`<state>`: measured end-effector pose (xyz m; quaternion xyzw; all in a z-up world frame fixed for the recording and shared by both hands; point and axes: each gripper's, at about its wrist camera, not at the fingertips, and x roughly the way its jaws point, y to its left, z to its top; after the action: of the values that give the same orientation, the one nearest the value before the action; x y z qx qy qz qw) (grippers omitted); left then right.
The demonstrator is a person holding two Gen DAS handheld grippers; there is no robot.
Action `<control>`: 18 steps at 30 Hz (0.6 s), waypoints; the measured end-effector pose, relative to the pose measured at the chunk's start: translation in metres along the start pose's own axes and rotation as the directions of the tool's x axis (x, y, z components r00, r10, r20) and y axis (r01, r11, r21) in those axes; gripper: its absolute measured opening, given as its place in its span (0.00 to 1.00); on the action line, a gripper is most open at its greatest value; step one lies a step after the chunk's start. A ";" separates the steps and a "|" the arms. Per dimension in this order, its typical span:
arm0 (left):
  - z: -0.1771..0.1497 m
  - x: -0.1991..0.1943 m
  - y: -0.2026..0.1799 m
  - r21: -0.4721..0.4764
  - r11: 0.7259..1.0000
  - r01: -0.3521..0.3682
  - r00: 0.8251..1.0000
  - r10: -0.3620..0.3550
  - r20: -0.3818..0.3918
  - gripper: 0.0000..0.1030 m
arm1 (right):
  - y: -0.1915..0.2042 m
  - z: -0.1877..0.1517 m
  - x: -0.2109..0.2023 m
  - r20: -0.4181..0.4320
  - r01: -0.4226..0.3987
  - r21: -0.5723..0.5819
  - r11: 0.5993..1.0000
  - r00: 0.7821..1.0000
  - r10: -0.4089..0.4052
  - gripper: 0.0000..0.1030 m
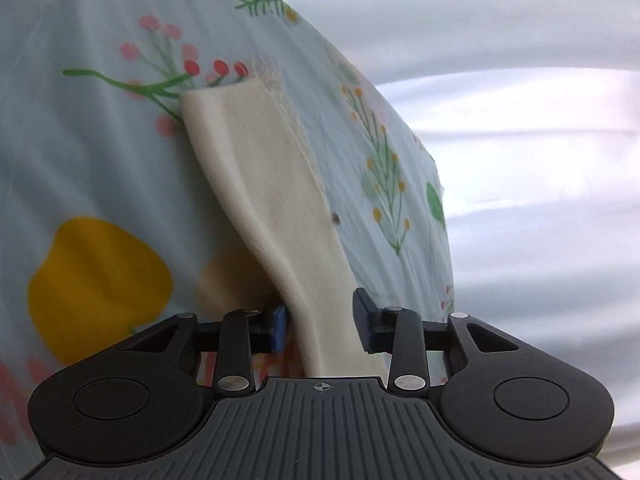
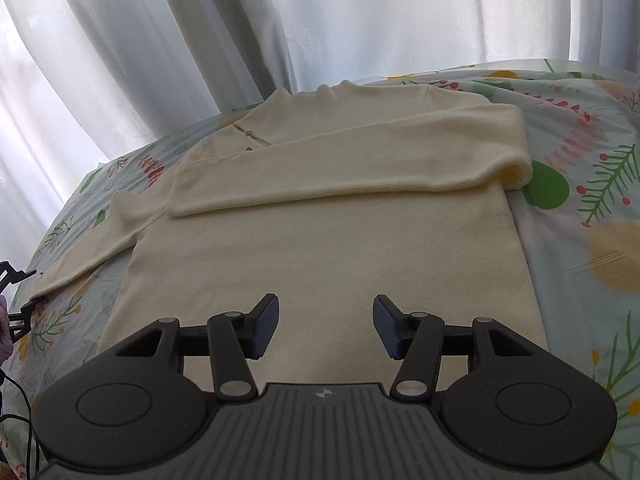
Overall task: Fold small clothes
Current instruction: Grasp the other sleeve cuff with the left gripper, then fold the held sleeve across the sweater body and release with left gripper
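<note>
A cream sweater point(image 2: 328, 248) lies flat on a floral sheet point(image 2: 580, 216). Its right sleeve point(image 2: 340, 168) is folded across the chest. Its left sleeve point(image 2: 76, 260) stretches out to the left. In the left wrist view this left sleeve point(image 1: 264, 184) runs between the fingers of my left gripper point(image 1: 320, 324); the jaws stand apart around the cuff end, and I cannot tell if they pinch it. The left gripper's fingers also show at the left edge of the right wrist view point(image 2: 16, 300). My right gripper point(image 2: 324, 328) is open and empty above the sweater's lower body.
White curtains point(image 2: 280, 20) hang behind the bed, also in the left wrist view point(image 1: 520, 80). The floral sheet point(image 1: 100, 160) ends at an edge on the right of the left wrist view. A black cable point(image 2: 16, 420) hangs at the lower left.
</note>
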<state>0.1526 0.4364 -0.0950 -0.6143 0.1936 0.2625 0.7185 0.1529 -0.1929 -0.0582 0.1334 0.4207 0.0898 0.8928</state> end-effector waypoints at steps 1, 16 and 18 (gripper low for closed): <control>0.004 0.000 0.002 -0.006 1.000 -0.008 1.000 0.008 0.006 0.23 | 0.000 0.000 0.000 -0.001 0.001 0.001 1.000 1.000 -0.001 0.51; -0.076 -0.047 -0.122 0.619 0.770 0.155 0.981 -0.193 -0.005 0.08 | -0.010 -0.001 -0.008 0.034 0.019 0.042 0.999 0.999 -0.021 0.50; -0.131 -0.062 -0.163 0.758 0.592 0.274 0.952 -0.277 -0.128 0.08 | -0.012 0.000 -0.011 0.048 0.019 0.050 0.999 0.999 -0.021 0.49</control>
<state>0.2102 0.2812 0.0468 -0.2728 0.1880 0.0421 0.9426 0.1465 -0.2071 -0.0540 0.1533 0.4025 0.0673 0.9000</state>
